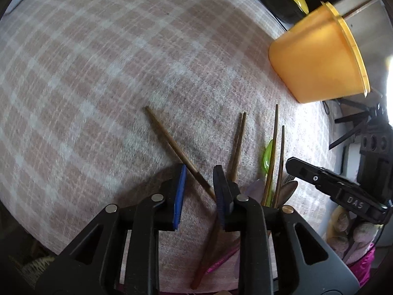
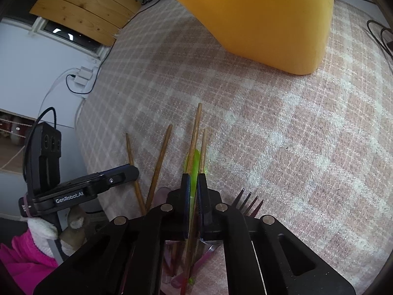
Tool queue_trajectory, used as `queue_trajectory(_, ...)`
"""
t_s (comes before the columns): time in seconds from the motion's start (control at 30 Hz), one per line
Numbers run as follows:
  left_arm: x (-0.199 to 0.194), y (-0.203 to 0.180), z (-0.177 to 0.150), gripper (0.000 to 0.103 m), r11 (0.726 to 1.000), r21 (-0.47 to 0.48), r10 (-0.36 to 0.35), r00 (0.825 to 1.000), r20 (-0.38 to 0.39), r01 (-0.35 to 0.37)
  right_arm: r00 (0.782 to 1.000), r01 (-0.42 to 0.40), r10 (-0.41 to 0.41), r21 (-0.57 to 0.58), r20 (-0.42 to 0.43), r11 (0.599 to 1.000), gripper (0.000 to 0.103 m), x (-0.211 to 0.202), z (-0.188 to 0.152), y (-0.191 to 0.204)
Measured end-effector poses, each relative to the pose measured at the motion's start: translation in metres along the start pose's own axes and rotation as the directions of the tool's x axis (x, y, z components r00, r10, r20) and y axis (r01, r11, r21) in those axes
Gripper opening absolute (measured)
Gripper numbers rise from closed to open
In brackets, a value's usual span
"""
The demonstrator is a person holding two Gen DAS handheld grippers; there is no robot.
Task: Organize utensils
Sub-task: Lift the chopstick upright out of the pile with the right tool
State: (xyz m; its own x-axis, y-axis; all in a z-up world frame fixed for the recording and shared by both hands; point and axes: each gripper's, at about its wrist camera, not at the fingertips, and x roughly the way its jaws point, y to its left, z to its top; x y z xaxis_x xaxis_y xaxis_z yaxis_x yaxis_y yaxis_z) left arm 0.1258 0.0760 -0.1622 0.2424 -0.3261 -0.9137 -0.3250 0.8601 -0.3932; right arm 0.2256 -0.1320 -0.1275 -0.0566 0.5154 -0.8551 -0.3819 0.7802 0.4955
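Several wooden chopsticks lie on a pink plaid cloth (image 1: 98,73). One chopstick (image 1: 172,142) runs diagonally between the fingers of my left gripper (image 1: 200,172), which is open just above it. My right gripper (image 2: 194,179) is nearly closed around a chopstick (image 2: 195,132) and a green plastic utensil (image 2: 195,164) among the pile; whether it grips them I cannot tell. A metal fork (image 2: 248,202) and purple plastic utensils (image 2: 162,193) lie beside it. A tall orange container (image 1: 316,59) stands at the far right, and it looms large in the right wrist view (image 2: 258,12).
The right gripper body (image 1: 339,189) shows in the left wrist view; the left gripper body (image 2: 81,189) shows in the right wrist view. A pink cloth (image 2: 27,258) lies off the table edge. Cables (image 2: 73,83) and a wooden board (image 2: 81,7) lie beyond.
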Motion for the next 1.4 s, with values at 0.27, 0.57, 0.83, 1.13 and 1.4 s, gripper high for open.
queue_trajectory(0.27,-0.003,0.006,0.007,0.009,1.000,-0.023,-0.017,1.000,-0.018,0.016,1.000,-0.015,0.014,0.013,0.025,1.000,0.003,-0.007,-0.005,-0.002)
queue_trajectory(0.57,-0.010,-0.017,0.006,0.003,0.995,0.099,0.010,0.999,0.045,-0.014,0.997,-0.006,0.004,0.028,0.078,1.000,0.003,-0.025,-0.007,-0.006)
queue_trajectory(0.83,-0.022,-0.026,0.016,0.003,0.990,0.139,-0.006,0.995,0.100,-0.008,0.992,0.005,-0.009,0.036,0.122,0.999,0.002,-0.040,-0.010,-0.008)
queue_trajectory(1.13,-0.022,-0.023,0.017,0.003,0.989,0.150,-0.003,0.994,0.106,-0.013,0.997,0.067,-0.064,-0.087,0.043,0.994,0.026,-0.018,-0.012,0.010)
queue_trajectory(1.4,-0.021,-0.018,0.014,0.003,0.991,0.135,-0.012,0.994,0.105,-0.002,0.996,0.086,-0.086,-0.119,0.006,0.989,0.028,0.005,-0.011,0.014)
